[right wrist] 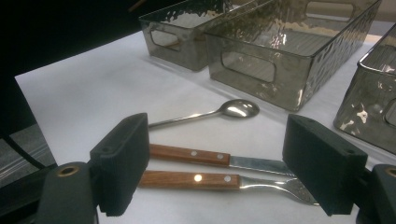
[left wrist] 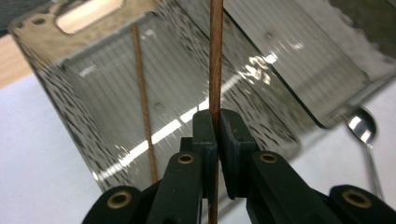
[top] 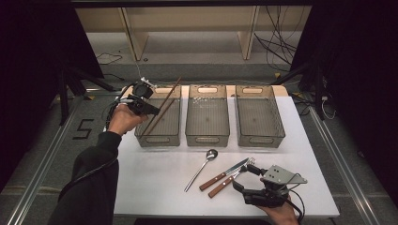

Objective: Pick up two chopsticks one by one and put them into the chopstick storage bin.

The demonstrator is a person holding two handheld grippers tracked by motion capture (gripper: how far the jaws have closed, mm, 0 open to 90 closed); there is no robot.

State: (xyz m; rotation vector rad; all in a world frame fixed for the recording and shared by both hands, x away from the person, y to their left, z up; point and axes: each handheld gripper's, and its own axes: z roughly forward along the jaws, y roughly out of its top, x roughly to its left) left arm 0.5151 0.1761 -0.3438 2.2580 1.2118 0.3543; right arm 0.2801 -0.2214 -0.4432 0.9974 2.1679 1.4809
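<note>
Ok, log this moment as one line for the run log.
left gripper shut on chopstick over left bin | right gripper open near fork | spoon untouched

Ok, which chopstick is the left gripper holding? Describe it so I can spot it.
Find the three clear bins; take the leftmost bin. The held chopstick slants from inside it up past its far rim, pinched in the left gripper. The other chopstick lies loose inside the bin.

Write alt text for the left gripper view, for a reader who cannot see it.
Two black fingers of the left gripper pinch a thin brown wooden chopstick that runs straight up the frame, above a clear ribbed plastic bin on a white table. A second chopstick lies inside the bin, and a metal spoon rests on the table at right.
</note>
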